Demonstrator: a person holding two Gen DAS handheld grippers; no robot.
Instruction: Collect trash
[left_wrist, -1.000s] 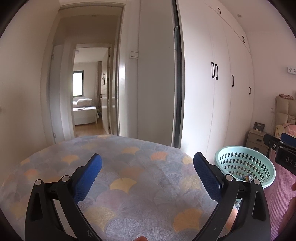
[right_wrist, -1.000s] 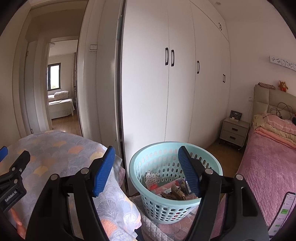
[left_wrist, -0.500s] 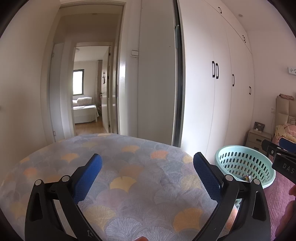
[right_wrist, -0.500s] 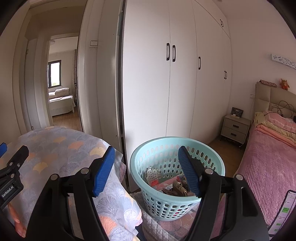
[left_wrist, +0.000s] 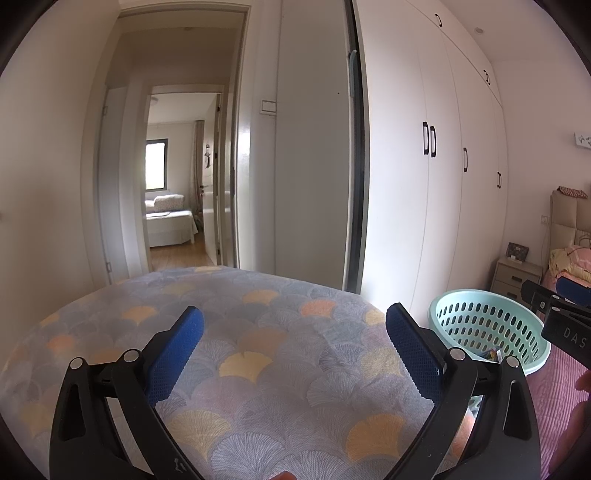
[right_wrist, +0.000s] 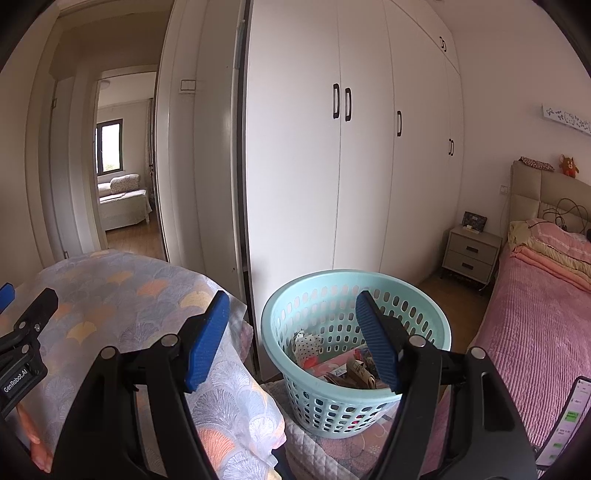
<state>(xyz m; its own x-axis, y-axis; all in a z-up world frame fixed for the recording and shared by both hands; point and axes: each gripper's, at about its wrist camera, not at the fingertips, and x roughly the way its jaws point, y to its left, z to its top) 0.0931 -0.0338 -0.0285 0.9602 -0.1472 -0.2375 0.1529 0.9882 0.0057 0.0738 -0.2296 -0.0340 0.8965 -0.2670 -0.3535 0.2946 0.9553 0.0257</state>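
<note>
The mint-green perforated basket sits on the quilted edge of the pink bed, just right of the fan-patterned cover, and it holds the trash: crumpled wrappers, paper and a spotted scrap piled at its bottom. Your right gripper hangs above and in front of the basket, its blue pads spread wide with nothing between them. Your left gripper sits over the fan-patterned cover, its jaws likewise wide apart and empty, with the basket off to its right. Behind the basket stand white wardrobe doors with black handles, and a beige nightstand sits by the headboard. To the left, a doorway opens onto another room.
</note>
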